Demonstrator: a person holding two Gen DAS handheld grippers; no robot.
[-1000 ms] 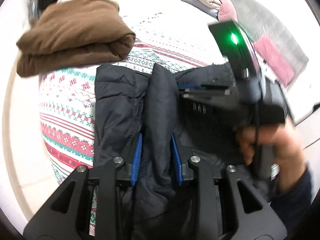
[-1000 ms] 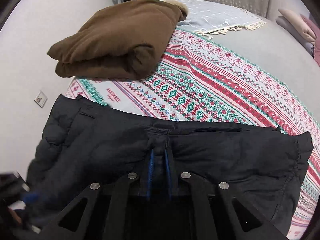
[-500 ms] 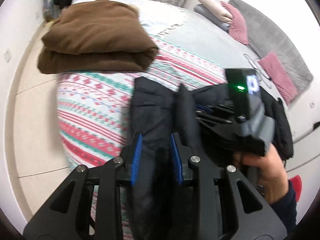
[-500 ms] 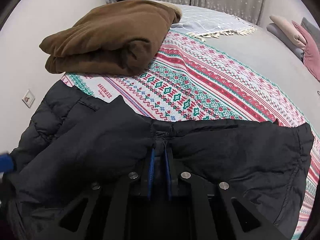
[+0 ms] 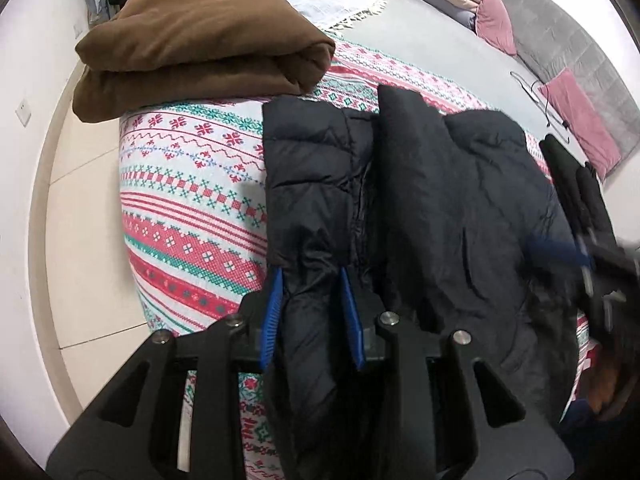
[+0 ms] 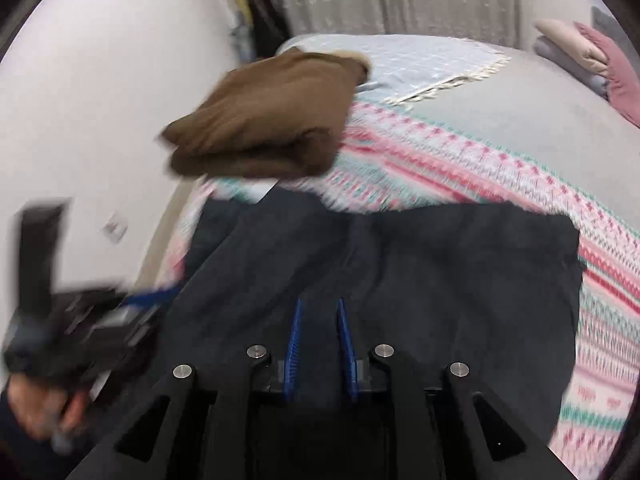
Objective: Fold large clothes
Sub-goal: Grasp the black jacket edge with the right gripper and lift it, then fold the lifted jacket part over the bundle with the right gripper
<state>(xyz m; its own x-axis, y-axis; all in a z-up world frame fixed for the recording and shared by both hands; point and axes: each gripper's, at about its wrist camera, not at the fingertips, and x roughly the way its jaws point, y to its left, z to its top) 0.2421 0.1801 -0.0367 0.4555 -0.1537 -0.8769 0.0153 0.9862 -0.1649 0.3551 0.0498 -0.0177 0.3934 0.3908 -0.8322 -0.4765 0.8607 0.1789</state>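
A black puffer jacket (image 5: 460, 216) lies folded across the near end of a bed, on a patterned blanket (image 5: 188, 216) woven in red, green and white bands. In the left wrist view one quilted fold of the jacket rises between the blue pads of the left gripper (image 5: 312, 312), which press on it from both sides, so that gripper is clamped on the jacket. The rest of the garment spreads away to the right in soft ridges.

In the right wrist view, which is blurred, the jacket (image 6: 460, 280) lies flat and dark below the right gripper (image 6: 318, 344). Its jaws have just been opening; the blue pads stand a little apart with nothing between them, and the cloth lies beyond them, apart from the pads. The right gripper also shows as a dark smear at the right edge of the left wrist view (image 5: 576, 256), over the jacket's far side.

Beyond the jacket, a folded brown garment (image 5: 200, 36) rests on the blanket's far corner. Further back lie a pale fringed throw (image 5: 340, 4), a grey bedspread (image 5: 440, 56) and pink cushions (image 5: 492, 20) along a grey headboard (image 5: 560, 36).
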